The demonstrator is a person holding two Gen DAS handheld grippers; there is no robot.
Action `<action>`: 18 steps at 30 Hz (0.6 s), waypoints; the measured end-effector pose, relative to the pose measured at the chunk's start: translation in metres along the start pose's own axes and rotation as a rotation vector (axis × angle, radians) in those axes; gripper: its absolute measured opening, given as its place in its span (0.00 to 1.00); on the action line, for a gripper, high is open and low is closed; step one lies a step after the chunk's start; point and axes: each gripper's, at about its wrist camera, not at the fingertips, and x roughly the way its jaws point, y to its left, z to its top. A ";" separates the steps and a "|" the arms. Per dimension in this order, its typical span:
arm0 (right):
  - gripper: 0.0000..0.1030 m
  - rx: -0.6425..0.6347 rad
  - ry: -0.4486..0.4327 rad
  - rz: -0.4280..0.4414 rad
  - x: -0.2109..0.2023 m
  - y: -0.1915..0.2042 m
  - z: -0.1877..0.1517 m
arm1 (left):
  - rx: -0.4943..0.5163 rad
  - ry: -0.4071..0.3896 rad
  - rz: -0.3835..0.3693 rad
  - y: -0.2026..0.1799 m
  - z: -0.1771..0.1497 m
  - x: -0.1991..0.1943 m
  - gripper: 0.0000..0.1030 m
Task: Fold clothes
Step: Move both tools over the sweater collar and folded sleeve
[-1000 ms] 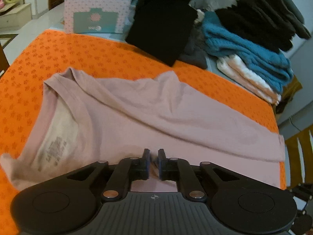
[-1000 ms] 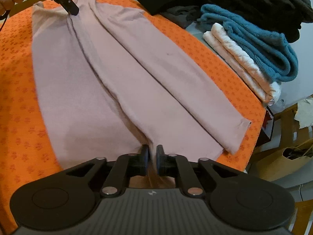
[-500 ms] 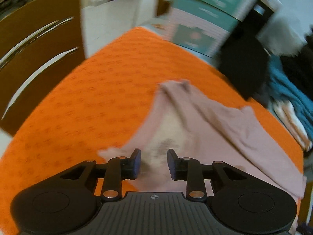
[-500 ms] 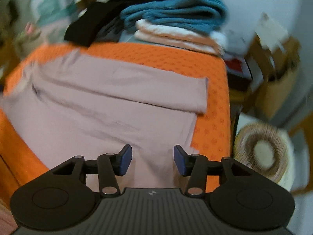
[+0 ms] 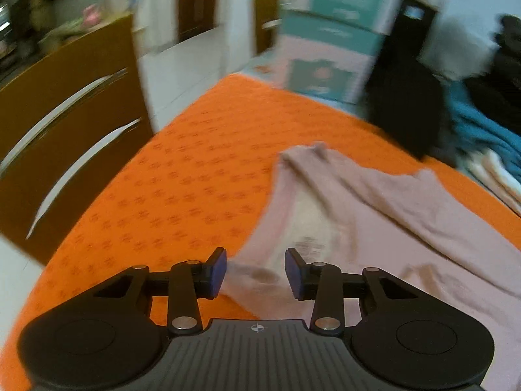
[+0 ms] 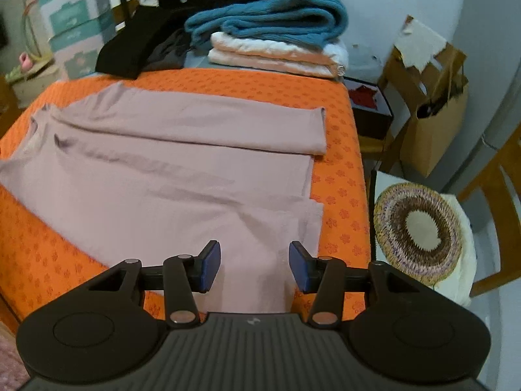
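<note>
A dusty-pink long-sleeved top lies flat on the orange patterned cloth, one sleeve folded across its far side. In the left wrist view the top's neck end with the printed label faces me. My left gripper is open just above the near shoulder corner, holding nothing. My right gripper is open over the hem end, near the table's right edge, with fabric below it but not pinched.
Folded clothes are stacked at the back: a teal knit, white and peach items, black garments. Teal-and-pink boxes stand behind. A wooden chair is left of the table; a woven round mat and paper bag sit right.
Both grippers have opened and let go of the pink top, which now lies flat. Both have drawn back and swung, the left toward the collar end, the right toward the hem.
</note>
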 end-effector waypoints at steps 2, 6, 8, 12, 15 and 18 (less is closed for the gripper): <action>0.51 -0.013 -0.002 -0.007 0.002 0.003 -0.002 | 0.061 -0.027 -0.038 -0.008 -0.003 -0.005 0.40; 0.51 -0.020 -0.006 -0.005 0.012 0.005 -0.003 | 0.097 0.010 -0.088 -0.013 -0.010 0.000 0.40; 0.51 -0.020 -0.002 0.002 0.019 0.004 -0.005 | 0.108 0.031 -0.083 -0.012 -0.012 0.008 0.40; 0.51 -0.010 0.039 0.006 0.038 -0.001 -0.011 | 0.099 0.072 -0.053 -0.005 -0.018 0.028 0.39; 0.52 -0.027 0.053 0.006 0.044 -0.002 -0.016 | 0.097 0.066 -0.056 -0.003 -0.017 0.035 0.37; 0.52 -0.044 0.055 0.005 0.039 0.001 -0.011 | 0.072 0.069 -0.063 -0.002 -0.011 0.029 0.37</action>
